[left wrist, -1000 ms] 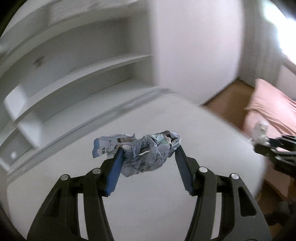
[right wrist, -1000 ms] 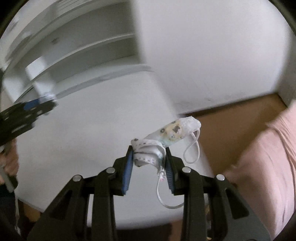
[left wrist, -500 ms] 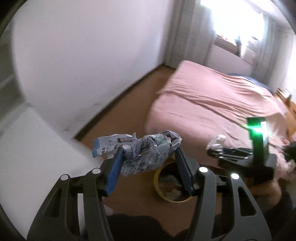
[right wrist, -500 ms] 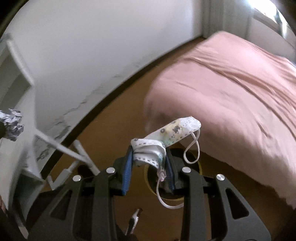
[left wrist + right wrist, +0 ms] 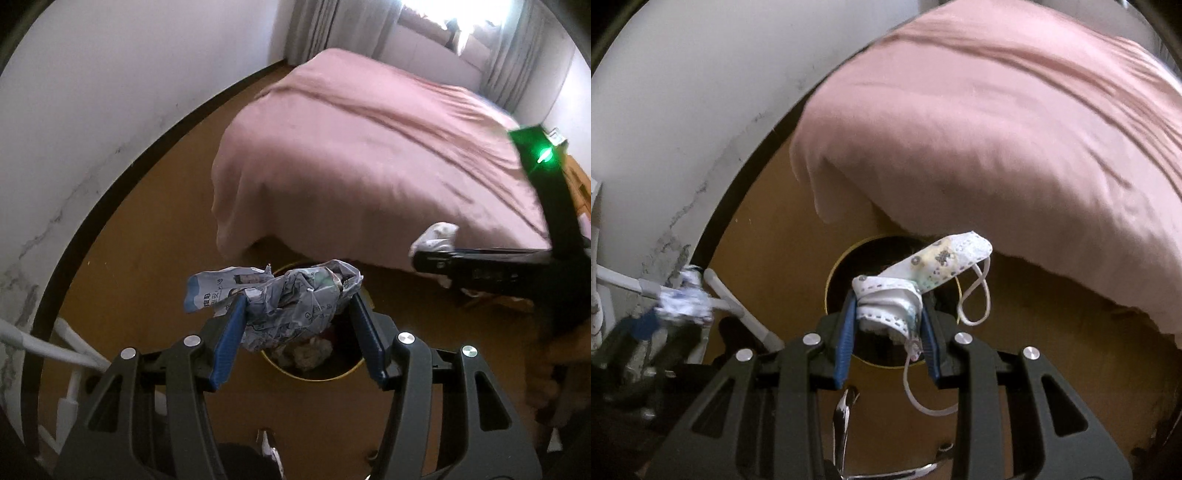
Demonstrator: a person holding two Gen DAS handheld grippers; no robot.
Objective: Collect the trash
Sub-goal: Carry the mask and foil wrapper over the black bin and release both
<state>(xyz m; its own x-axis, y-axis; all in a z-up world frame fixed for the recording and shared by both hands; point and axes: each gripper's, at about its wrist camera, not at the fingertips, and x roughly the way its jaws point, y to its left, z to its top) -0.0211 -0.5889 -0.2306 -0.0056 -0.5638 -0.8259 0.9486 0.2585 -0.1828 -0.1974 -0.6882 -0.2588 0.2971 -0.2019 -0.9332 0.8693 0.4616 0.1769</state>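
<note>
My left gripper (image 5: 297, 306) is shut on a crumpled printed wrapper (image 5: 288, 295) and holds it above a yellow-rimmed trash bin (image 5: 314, 374) on the floor; the bin holds several scraps. My right gripper (image 5: 888, 310) is shut on a folded white face mask (image 5: 923, 269) with loose ear loops, held over the same bin (image 5: 831, 280). The right gripper with the mask (image 5: 436, 236) shows at the right of the left wrist view. The left gripper's wrapper (image 5: 685, 299) shows blurred at the left of the right wrist view.
A bed with a pink cover (image 5: 369, 147) stands just beyond the bin and overhangs near it (image 5: 997, 129). A white wall with a dark skirting (image 5: 110, 110) runs on the left. White furniture legs (image 5: 731, 299) stand at the lower left. The floor is brown wood.
Both grippers have swung from the white desk and shelves toward the floor. They now hang lower over the bin by the bed. Both still hold their items.
</note>
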